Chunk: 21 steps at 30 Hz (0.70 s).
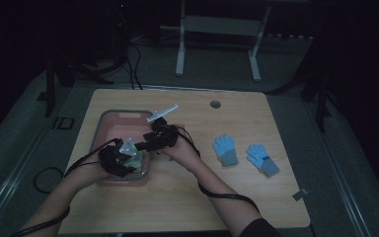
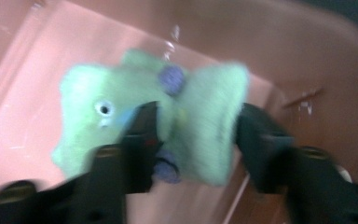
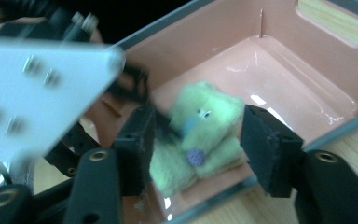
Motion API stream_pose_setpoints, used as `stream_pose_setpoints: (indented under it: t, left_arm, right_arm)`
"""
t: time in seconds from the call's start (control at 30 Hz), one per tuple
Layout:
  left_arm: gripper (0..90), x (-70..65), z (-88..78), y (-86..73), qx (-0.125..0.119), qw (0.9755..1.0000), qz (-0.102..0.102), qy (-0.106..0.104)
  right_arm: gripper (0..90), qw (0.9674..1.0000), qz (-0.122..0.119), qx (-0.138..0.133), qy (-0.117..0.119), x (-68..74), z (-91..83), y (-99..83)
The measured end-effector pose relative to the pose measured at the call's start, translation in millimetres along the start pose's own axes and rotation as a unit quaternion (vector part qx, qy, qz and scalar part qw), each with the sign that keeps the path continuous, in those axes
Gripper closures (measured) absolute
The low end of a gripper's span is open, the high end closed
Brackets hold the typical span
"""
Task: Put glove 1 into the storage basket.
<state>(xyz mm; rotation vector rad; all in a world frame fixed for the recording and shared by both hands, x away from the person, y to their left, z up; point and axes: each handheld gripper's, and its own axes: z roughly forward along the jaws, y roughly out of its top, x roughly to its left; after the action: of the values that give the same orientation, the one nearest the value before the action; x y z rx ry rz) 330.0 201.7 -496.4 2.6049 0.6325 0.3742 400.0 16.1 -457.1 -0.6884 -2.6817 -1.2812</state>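
Both tools (image 1: pixel 128 157) (image 1: pixel 145 144) angle down over the green toy (image 3: pixel 200 140).

Both forearms enter from the bottom of the high view and converge left of centre. The left gripper (image 1: pixel 128 157) points up-right, its jaws parted. The right gripper (image 1: pixel 145 144) points leftward toward it, jaws spread apart, grey plate tilted up at frame centre.

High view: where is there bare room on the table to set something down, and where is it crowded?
Free: the table between the pink bin and the two blue gloves, and the near edge. Crowded: the bin's near end, where both claws, left and right, meet over the green plush toy.
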Motion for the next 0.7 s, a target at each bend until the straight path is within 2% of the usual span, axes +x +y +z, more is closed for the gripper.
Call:
stream_pose_setpoints:
  t: [0.03,0.07,0.1,0.13,0.17,0.2,0.27,0.43,0.53,0.7]
  left_arm:
    - [44.5,0.0,0.0,0.0,0.000,1.0000,0.000,0.000]
    - [44.5,0.6,-2.9,-0.7,-0.014,0.9998,-0.012,0.004]
    - [36.4,0.7,-4.9,-1.0,-0.025,0.9994,-0.024,0.002]
    - [26.8,-0.9,-7.9,-0.5,-0.038,0.9986,-0.035,0.011]
    - [23.9,-0.9,-7.9,-0.5,-0.038,0.9986,-0.035,0.011]
    - [17.9,-1.7,-11.2,1.2,-0.050,0.9974,-0.051,0.008]
    - [13.6,-3.5,-13.8,4.0,-0.059,0.9965,-0.059,-0.001]
    - [9.1,-12.5,-18.2,15.3,-0.081,0.9944,-0.068,-0.002]
    - [8.4,-18.2,-19.6,22.0,-0.096,0.9928,-0.072,-0.005]
    - [8.4,-28.8,-20.9,33.6,-0.114,0.9909,-0.070,-0.016]
  right_arm:
    - [43.2,1.0000,0.000,0.000,0.000,0.0,0.0,0.0]
    - [42.4,1.0000,-0.002,-0.002,0.002,0.5,-3.7,-1.7]
    - [40.4,1.0000,-0.004,-0.004,0.002,1.1,-8.3,-4.0]
    - [38.1,0.9999,-0.007,-0.008,0.002,2.2,-14.8,-7.4]
    - [38.1,0.9999,-0.007,-0.008,0.002,2.2,-14.8,-7.4]
    - [32.7,0.9999,-0.008,-0.012,0.005,2.2,-22.5,-11.6]
    - [28.8,0.9998,-0.012,-0.014,0.008,1.6,-27.8,-15.1]
    - [21.8,0.9996,-0.008,-0.020,0.016,-2.7,-39.8,-26.0]
    - [22.1,0.9998,0.000,-0.015,0.012,-5.4,-45.6,-33.0]
    - [21.3,1.0000,-0.004,-0.006,0.005,-9.1,-55.7,-44.4]
